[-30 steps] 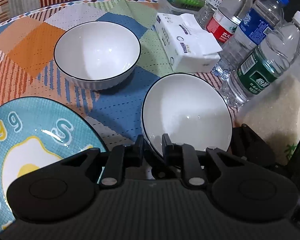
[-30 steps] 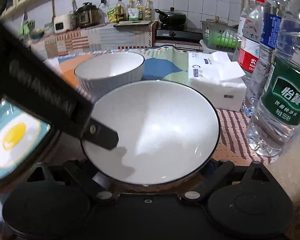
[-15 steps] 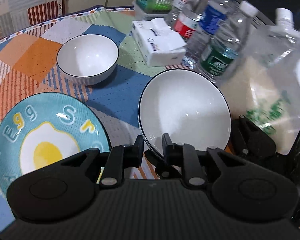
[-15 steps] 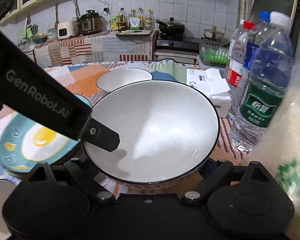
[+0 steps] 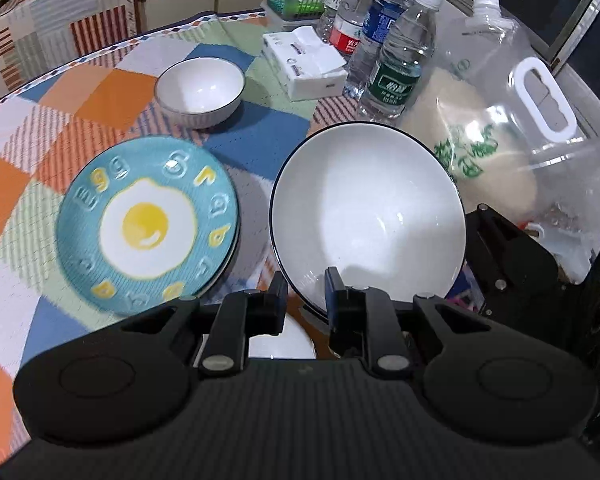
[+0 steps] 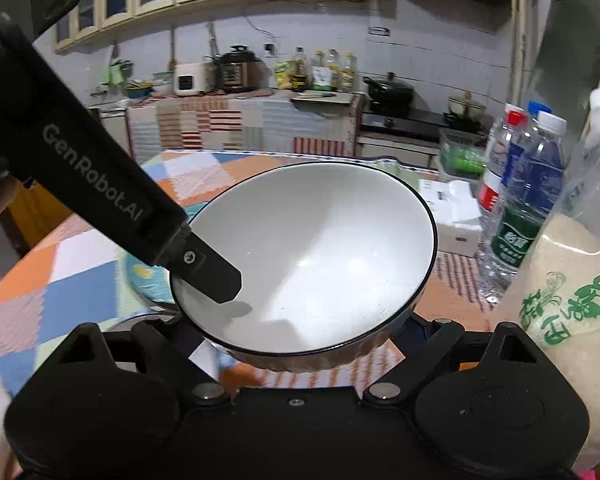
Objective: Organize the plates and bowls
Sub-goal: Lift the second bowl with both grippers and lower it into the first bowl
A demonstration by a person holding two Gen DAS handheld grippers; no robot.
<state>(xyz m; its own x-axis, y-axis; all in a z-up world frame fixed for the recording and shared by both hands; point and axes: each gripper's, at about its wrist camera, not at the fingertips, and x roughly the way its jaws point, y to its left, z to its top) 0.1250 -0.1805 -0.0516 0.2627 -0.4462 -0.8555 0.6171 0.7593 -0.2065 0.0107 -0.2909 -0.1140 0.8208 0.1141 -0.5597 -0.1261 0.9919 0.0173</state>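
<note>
Big bowl [image 5: 368, 208] higher vs 1 s ago

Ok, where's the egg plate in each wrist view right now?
Left wrist: the egg plate lies in full view, left of centre, flat on the tablecloth, left of the lifted big bowl.
Right wrist: only a blue sliver of it shows at lower left, behind the big bowl and under the left gripper's finger.
Shared landmark: the green-label bottle, at right in both.
</note>
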